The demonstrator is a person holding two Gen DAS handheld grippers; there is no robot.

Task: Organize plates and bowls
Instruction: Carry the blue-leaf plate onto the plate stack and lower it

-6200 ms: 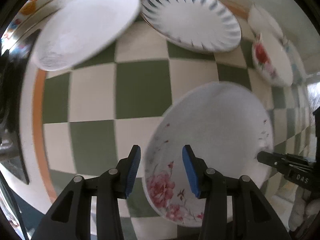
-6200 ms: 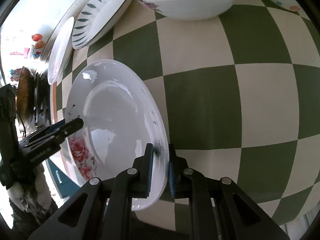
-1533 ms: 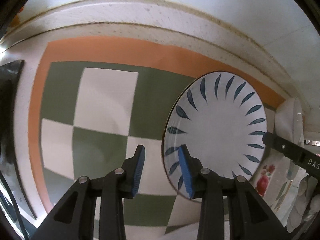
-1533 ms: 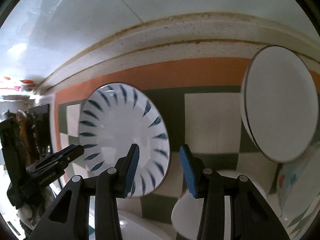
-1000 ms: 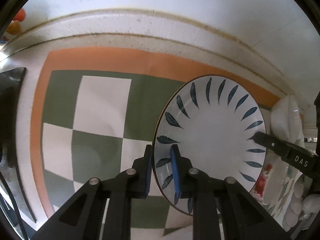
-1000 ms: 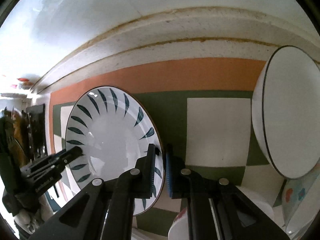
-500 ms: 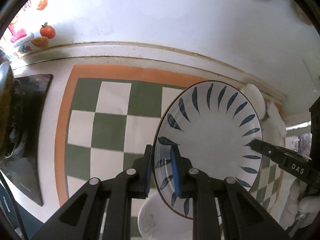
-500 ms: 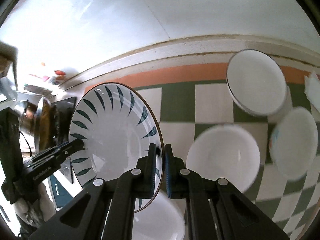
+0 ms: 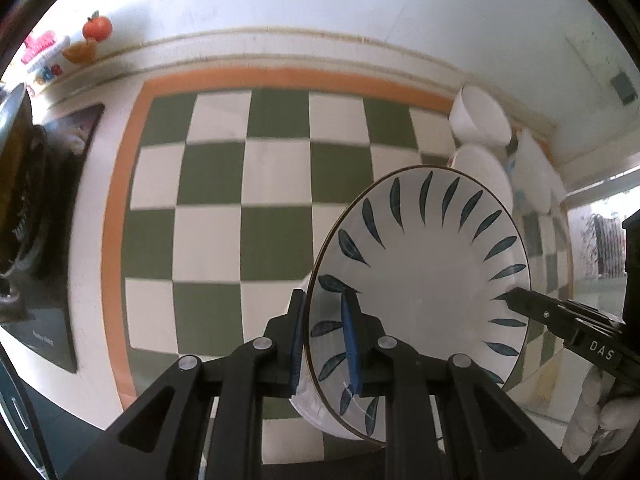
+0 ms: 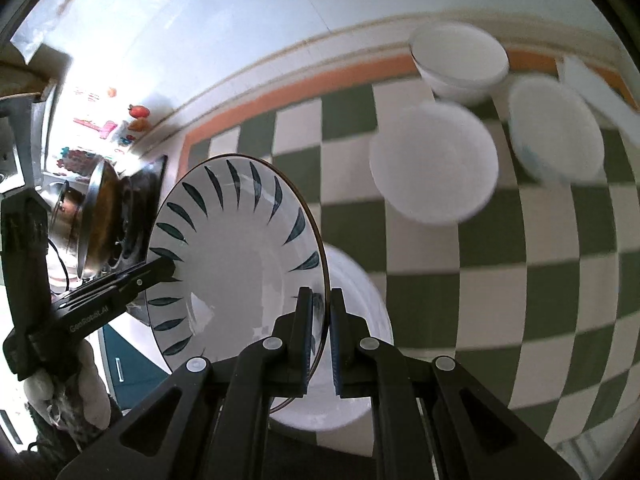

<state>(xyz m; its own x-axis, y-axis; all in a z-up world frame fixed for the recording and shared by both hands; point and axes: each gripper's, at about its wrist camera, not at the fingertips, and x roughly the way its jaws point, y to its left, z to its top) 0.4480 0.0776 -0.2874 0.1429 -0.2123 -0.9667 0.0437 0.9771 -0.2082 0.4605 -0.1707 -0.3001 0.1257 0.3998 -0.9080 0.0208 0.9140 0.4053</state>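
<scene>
We look down on a green-and-white checkered tablecloth (image 9: 276, 184) with an orange border. Three white bowls (image 10: 434, 164) sit grouped near its far right corner, and a white plate (image 10: 352, 344) lies near the front edge. We hold a leaf-patterned plate (image 9: 424, 276) above that white plate, tilted up on edge and clear of the cloth. Both tongs carry it: our left gripper (image 9: 324, 344) is closed narrowly on the rim on one side, and our right gripper (image 10: 320, 330) is pinched almost fully together on the opposite rim. We judge the risks to be the glazed rim slipping from the pads if our hands drift apart, or the plate knocking the one underneath if lowered unevenly.
</scene>
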